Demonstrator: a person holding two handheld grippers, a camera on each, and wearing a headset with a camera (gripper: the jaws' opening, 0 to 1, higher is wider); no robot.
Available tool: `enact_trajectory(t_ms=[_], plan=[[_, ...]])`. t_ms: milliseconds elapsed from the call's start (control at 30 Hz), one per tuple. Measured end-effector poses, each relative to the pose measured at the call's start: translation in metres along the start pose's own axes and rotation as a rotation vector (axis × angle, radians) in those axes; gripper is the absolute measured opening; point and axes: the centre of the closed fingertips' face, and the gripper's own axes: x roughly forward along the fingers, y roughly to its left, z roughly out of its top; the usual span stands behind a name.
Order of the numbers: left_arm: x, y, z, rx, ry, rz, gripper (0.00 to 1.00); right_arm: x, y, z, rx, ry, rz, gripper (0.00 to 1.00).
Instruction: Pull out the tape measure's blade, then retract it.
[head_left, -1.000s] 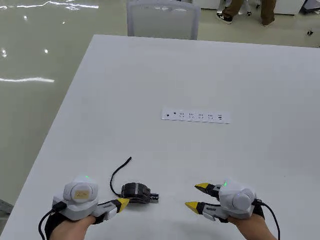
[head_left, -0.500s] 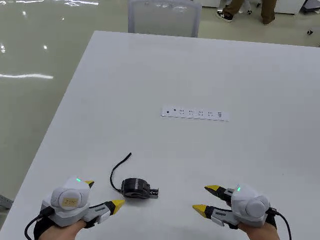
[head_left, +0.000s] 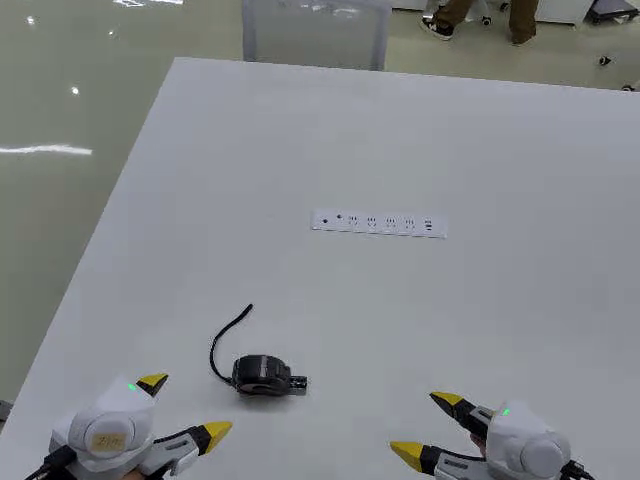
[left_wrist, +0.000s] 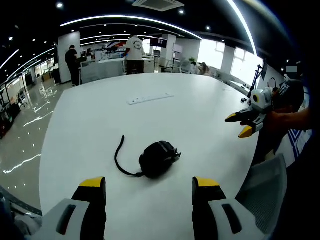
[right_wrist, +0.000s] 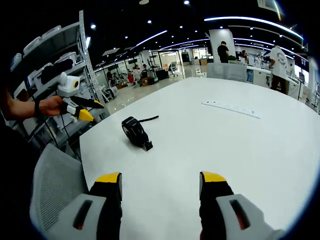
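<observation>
A black tape measure (head_left: 262, 375) lies on the white table (head_left: 400, 140), its wrist strap (head_left: 225, 335) curling away to the far left; the blade looks wound in. It also appears in the left gripper view as the tape measure (left_wrist: 158, 158) and in the right gripper view as the tape measure (right_wrist: 134, 131). My left gripper (head_left: 184, 409) hovers open at the near left edge, a short way from it, nothing between its yellow tips. My right gripper (head_left: 427, 428) is open at the near right, well apart from the tape measure.
A white power strip (head_left: 378, 223) lies flat mid-table. A grey chair (head_left: 312, 30) stands at the far edge, with a person's legs (head_left: 480, 18) beyond. The glossy floor drops off along the table's left side.
Both grippers have drawn back toward me and away from the tape measure; the left one, which was right beside it, now sits apart. The tape measure itself lies where it was.
</observation>
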Motion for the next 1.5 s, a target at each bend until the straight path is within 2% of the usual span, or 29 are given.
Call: enact_trajectory(t_ms=[67, 267, 400, 533, 633, 1067, 1500], plan=[[-0.001, -0.001, -0.002, -0.013, -0.012, -0.013, 0.68, -0.005, 0.001, -0.004, 0.013, -0.004, -0.010, 0.64], [-0.003, -0.009, -0.014, 0.006, 0.005, -0.032, 0.69, -0.015, 0.008, -0.011, 0.055, -0.016, -0.030, 0.67], [-0.002, -0.010, -0.016, 0.004, 0.004, -0.034, 0.71, -0.016, 0.010, -0.013, 0.060, -0.019, -0.034, 0.68], [-0.002, -0.018, -0.022, -0.013, -0.005, -0.048, 0.73, -0.017, 0.021, -0.027, 0.084, -0.008, -0.036, 0.69], [-0.003, -0.022, -0.024, -0.027, -0.007, -0.054, 0.73, -0.017, 0.024, -0.028, 0.091, -0.011, -0.040, 0.70], [-0.008, -0.023, -0.034, -0.044, -0.009, -0.051, 0.74, -0.017, 0.026, -0.027, 0.091, -0.015, -0.046, 0.72], [-0.010, -0.024, -0.033, -0.057, -0.018, -0.047, 0.74, -0.021, 0.021, -0.034, 0.105, -0.014, -0.067, 0.73]])
